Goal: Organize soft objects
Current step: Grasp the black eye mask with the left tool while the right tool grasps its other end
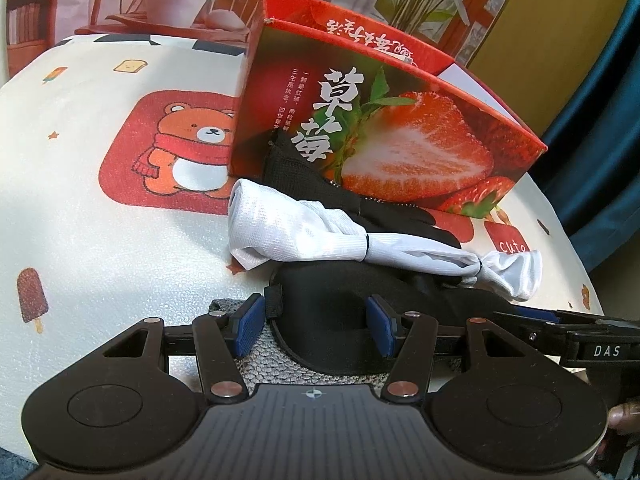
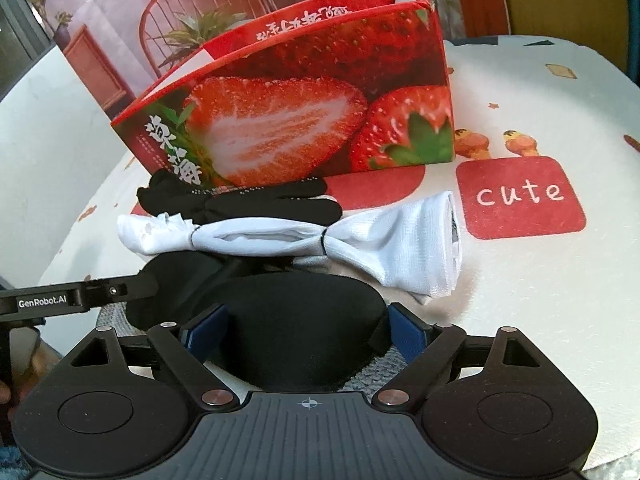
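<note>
Both grippers sit low over a black sleep mask, so the step in hand looks like taking hold of it or letting it go; which one, the pictures do not settle. The left gripper (image 1: 314,326) has its jaws half-wide, straddling the strap end of the black sleep mask (image 1: 332,320) without visibly pressing it. The right gripper (image 2: 306,330) has wide jaws with the mask's rounded cup (image 2: 296,320) between them, the pads apart from the cloth. The next move probably calls for a firm pinch on the padded cup and a lift toward the box.

The mask is matte, puffy, lying on a grey knitted cloth (image 1: 276,360) on the desk (image 1: 120,248). Just beyond lies a white sleeve bundle (image 2: 320,236) tied with thin bands, then a black glove (image 2: 248,200) against the open strawberry box (image 2: 320,112).
</note>
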`<state>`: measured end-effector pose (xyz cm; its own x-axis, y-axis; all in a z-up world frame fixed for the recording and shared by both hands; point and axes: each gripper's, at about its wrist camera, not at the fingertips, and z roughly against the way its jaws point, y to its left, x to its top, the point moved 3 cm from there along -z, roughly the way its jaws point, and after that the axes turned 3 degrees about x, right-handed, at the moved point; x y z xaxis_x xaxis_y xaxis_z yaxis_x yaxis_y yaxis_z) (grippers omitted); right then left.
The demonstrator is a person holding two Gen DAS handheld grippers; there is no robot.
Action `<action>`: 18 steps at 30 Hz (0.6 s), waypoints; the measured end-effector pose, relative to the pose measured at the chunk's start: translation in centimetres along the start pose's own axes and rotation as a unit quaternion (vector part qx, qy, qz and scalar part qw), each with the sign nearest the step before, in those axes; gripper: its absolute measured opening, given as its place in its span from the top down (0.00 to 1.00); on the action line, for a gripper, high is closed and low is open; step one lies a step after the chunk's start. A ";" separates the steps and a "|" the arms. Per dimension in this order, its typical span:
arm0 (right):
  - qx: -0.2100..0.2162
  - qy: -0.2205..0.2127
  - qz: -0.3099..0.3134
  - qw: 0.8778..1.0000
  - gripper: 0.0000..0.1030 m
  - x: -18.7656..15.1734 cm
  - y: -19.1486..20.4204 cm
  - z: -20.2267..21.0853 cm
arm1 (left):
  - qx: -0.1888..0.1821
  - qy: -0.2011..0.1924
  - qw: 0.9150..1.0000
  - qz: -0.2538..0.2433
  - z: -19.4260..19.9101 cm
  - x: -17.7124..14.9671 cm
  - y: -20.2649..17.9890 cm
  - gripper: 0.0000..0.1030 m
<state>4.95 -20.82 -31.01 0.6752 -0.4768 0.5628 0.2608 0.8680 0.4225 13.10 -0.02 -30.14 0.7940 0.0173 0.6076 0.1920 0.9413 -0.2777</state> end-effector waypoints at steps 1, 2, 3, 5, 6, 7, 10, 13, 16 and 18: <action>0.000 -0.002 0.001 1.000 0.19 0.0 0.1 0.0 | 0.000 0.000 1.000 0.000 0.0 0.0 0.0 0.43; 0.000 -0.005 0.003 1.000 0.21 0.0 0.1 0.1 | 0.001 0.000 1.000 0.000 0.0 0.0 -0.1 0.43; -0.001 -0.008 0.006 1.000 0.22 0.1 0.1 0.1 | 0.000 0.000 1.000 0.001 0.0 0.0 0.0 0.43; -0.004 -0.015 0.015 1.000 0.26 0.2 0.4 0.3 | 0.000 0.000 1.000 0.000 0.0 0.0 0.0 0.43; -0.006 -0.018 0.019 1.000 0.28 0.3 0.5 0.4 | 0.000 0.000 1.000 0.000 0.0 0.0 0.0 0.43; -0.008 -0.021 0.025 0.999 0.29 0.3 0.6 0.5 | 0.000 0.000 1.000 0.000 0.0 0.0 0.0 0.43; -0.020 -0.032 0.042 0.998 0.38 0.6 1.1 0.8 | 0.000 0.000 1.000 0.000 0.0 0.0 0.0 0.43; -0.030 -0.042 0.054 0.997 0.49 0.9 1.2 1.2 | 0.000 0.000 1.000 0.000 0.0 0.0 0.0 0.43; -0.032 -0.048 0.061 0.996 0.55 1.1 1.3 1.7 | 0.002 0.000 1.000 -0.003 0.0 0.0 -0.1 0.43; -0.027 -0.056 0.068 0.996 0.56 1.3 1.7 2.1 | 0.005 0.000 1.000 -0.007 -0.1 -0.1 -0.2 0.43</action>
<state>4.87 -20.23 -28.05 0.6262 -0.3647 0.6892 0.2119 0.9302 0.2997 13.03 -0.27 -30.21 0.7919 0.0040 0.6107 0.1973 0.9447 -0.2620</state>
